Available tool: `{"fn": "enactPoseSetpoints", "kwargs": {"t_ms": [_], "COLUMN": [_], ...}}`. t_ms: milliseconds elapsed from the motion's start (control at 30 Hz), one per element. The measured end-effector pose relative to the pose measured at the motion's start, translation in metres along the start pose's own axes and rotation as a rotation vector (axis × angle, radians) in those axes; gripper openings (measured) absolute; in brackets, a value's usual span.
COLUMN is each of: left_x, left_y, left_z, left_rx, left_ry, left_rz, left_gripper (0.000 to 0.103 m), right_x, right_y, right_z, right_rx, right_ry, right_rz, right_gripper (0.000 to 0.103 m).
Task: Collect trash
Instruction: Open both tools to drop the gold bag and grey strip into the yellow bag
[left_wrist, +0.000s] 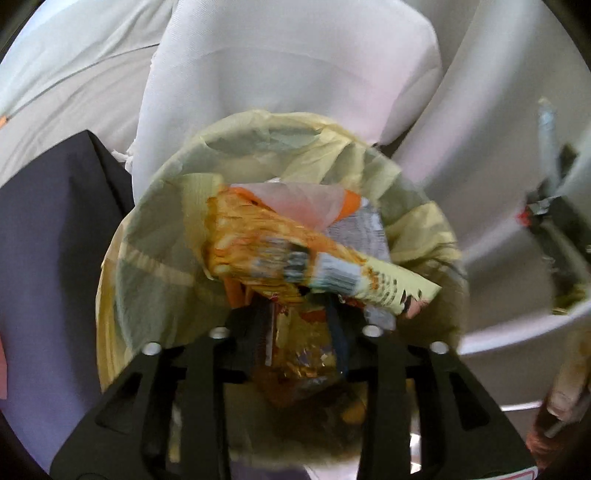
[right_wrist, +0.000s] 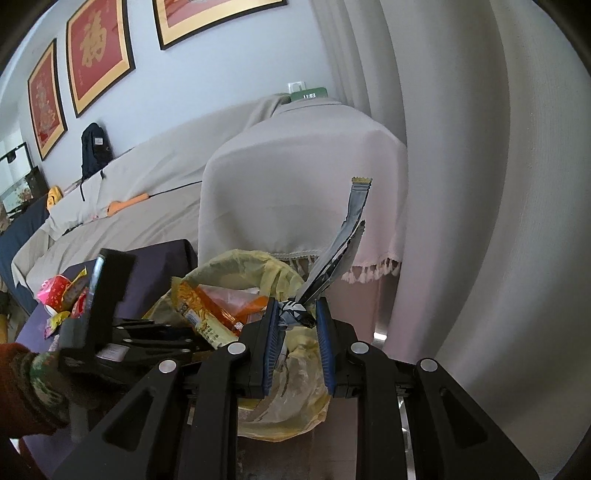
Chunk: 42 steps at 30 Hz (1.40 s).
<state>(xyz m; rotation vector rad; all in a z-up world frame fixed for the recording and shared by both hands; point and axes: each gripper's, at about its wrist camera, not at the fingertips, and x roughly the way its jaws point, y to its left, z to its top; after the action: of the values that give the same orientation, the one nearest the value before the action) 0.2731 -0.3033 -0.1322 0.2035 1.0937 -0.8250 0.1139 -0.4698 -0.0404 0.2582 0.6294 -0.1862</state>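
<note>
Grey-draped sofa (right_wrist: 155, 177) behind yellow-lined bin (right_wrist: 273, 269), wrappers (right_wrist: 62, 299) beside.

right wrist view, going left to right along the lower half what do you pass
gloved hand → snack wrappers on the dark table → left gripper with the orange wrapper → yellow-lined trash bin → silver wrapper in the right gripper → curtain

Your left gripper (left_wrist: 299, 295) points down over bin lined with yellow bag (left_wrist: 155, 258). Jaws closed on orange snack wrapper (left_wrist: 266, 236), blurred, its pale serrated end (left_wrist: 399, 291) sticking out right. Pink plastic scrap (left_wrist: 299, 203) and silver wrapper (left_wrist: 358, 229) lie just behind it inside bag. White cloth-covered chair (left_wrist: 288, 92) beyond bin's far rim. Dark purple cloth (left_wrist: 48, 240) at bin's left edge.
</note>
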Motion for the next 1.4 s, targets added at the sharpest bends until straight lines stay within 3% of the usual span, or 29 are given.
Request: {"fn": "enactPoseSetpoints", "kwargs": {"t_ms": [100,267,433,700,867,967,1100,1400], "left_x": [-0.017,-0.044,-0.085,-0.162,-0.182,-0.185,-0.189,-0.212], "left_y": [0.004,0.019,0.033,0.049,0.060,0.071,0.084,0.117], "left_z": [-0.008,-0.019,-0.023,-0.063,-0.079,-0.089,-0.100,-0.132], "left_rx": [0.001,-0.014,-0.043,-0.085,-0.128,-0.156,-0.181,-0.263], "left_ry": [0.004,0.016,-0.046,-0.238,-0.277,-0.292,-0.313,-0.343], "left_rz": [-0.019,0.008,0.027,0.133,0.134,0.131,0.147,0.193], "left_gripper": [0.044,0.044,0.045,0.050,0.050,0.050,0.050,0.050], "right_x": [0.005,0.024,0.062,0.126,0.147,0.141,0.119,0.078], "right_y": [0.006,0.033,0.065,0.087,0.093,0.094,0.101,0.102], "right_z": [-0.001,-0.006,-0.016,-0.036,-0.045,-0.044,-0.041,-0.035], "right_rx": [-0.004,-0.024,-0.064,-0.088,-0.108,-0.093,-0.126,-0.183], "right_ry": [0.010,0.039,0.116,0.286,0.350,0.333,0.284,0.224], "right_rz": [0.026,0.128,0.177,0.112,0.058,0.077,0.072,-0.028], "right_gripper": [0.021,0.021,0.021,0.021,0.021,0.022,0.044,0.057]}}
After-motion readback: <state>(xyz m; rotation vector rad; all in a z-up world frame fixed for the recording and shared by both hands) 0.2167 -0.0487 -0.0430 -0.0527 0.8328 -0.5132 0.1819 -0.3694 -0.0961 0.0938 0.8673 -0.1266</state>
